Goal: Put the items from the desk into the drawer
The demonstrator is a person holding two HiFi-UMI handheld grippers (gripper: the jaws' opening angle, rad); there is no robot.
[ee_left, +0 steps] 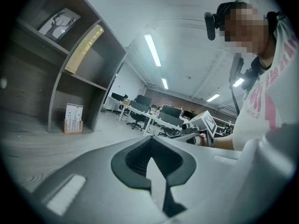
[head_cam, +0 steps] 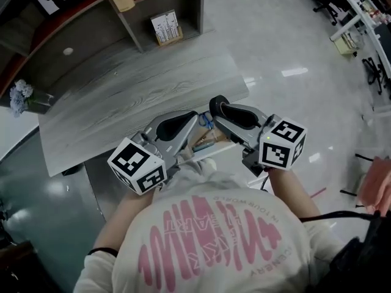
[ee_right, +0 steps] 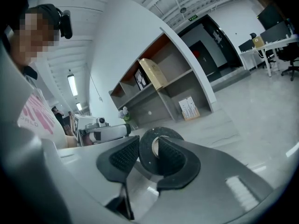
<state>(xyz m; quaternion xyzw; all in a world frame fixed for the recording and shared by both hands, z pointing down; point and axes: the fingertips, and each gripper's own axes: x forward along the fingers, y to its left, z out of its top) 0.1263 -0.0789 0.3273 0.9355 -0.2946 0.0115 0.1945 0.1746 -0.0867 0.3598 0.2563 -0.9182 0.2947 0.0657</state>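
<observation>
1. The right gripper (ee_right: 149,144) has its jaws squeezed on a black ring (ee_right: 145,152) with a pale middle. It looks like a roll of tape. This is the thing to put away.
2. The ring is up in the air, just past the near edge of the desk (head_cam: 122,96). It is a little to the right of the middle.
3. The left gripper (ee_left: 149,141) has its jaws pressed together with nothing in them. It sits just left of the right gripper.
4. The drawer (head_cam: 211,142) seems to be open low down between the two grippers. They block most of it, so I am not sure. Brown and blue things show in there.
5. To do this step well, I think the ring should go down slowly into a bare spot of the drawer.
6. The jaws should let go only when the ring is low. A round thing can roll or bounce.
7. The left gripper is best moved a bit to the left so the two do not bump.
</observation>
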